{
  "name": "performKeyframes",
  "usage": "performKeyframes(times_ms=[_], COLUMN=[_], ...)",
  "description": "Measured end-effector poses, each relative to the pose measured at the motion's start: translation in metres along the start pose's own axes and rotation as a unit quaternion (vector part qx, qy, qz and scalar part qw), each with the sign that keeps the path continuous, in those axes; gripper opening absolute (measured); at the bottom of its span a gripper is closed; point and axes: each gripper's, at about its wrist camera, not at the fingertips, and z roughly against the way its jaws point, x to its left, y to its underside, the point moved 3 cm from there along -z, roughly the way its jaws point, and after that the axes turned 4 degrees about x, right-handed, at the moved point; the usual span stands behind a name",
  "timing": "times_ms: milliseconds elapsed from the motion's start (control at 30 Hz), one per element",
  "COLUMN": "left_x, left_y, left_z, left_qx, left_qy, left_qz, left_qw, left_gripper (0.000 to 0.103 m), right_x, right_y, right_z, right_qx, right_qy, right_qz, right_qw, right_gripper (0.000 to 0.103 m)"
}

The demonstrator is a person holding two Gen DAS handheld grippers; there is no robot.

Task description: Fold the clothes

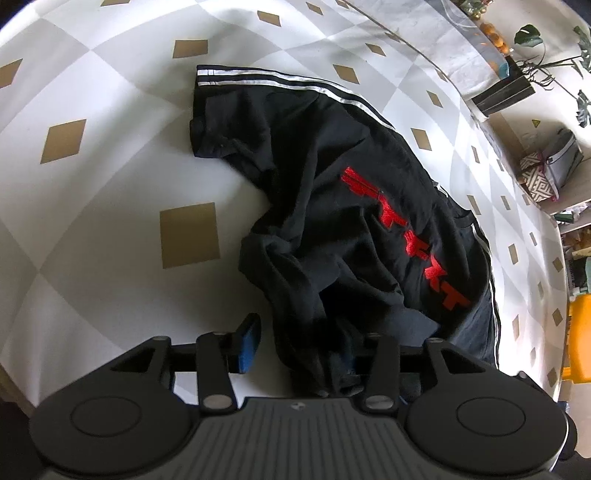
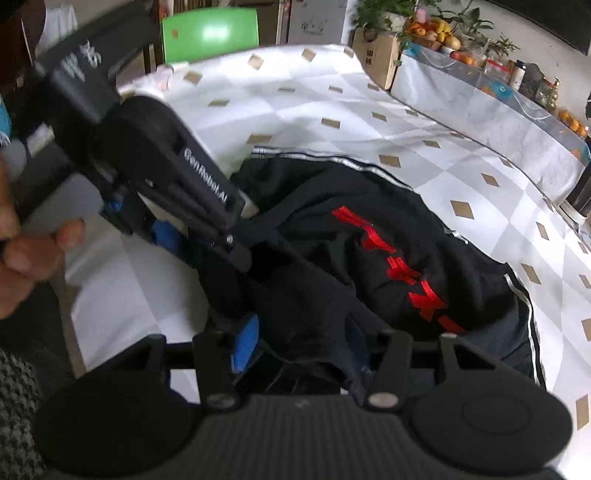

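The table (image 1: 92, 155) is covered by a white and grey checked cloth with tan diamonds; on it lies a black garment (image 1: 332, 206) with red lettering and white side stripes, rumpled, its near edge bunched up towards both cameras. In the right wrist view the left tool (image 2: 177, 236) comes in from the left, held by a hand (image 2: 33, 254), its blue pads down at the garment's near left edge; its jaws stand apart, with cloth draped between them but one blue pad bare. The right tool (image 2: 303, 343) is parted too; dark cloth hangs in its gap, and its left pad shows clear of the fabric. A green chair (image 2: 210, 33) stands beyond the far side.
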Motion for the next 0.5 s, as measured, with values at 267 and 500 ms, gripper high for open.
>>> performKeyframes(times_ms=[267,500], left_x=[-0.007,-0.019], left_y=[0.001,-0.007], left_z=[-0.004,0.025], left_qx=[0.001,-0.062], left_qy=[0.013,0.026], left_qz=[-0.024,-0.048], left_qw=[0.9996,0.9966], left_gripper=[0.016,0.008], right_x=[0.000,-0.033], right_y=[0.002,-0.003], right_z=[-0.013,0.012], right_qx=[0.020,-0.039], right_qy=[-0.003,0.056], right_qz=[-0.033,-0.125], right_qw=[0.999,0.990], right_gripper=[0.010,0.008])
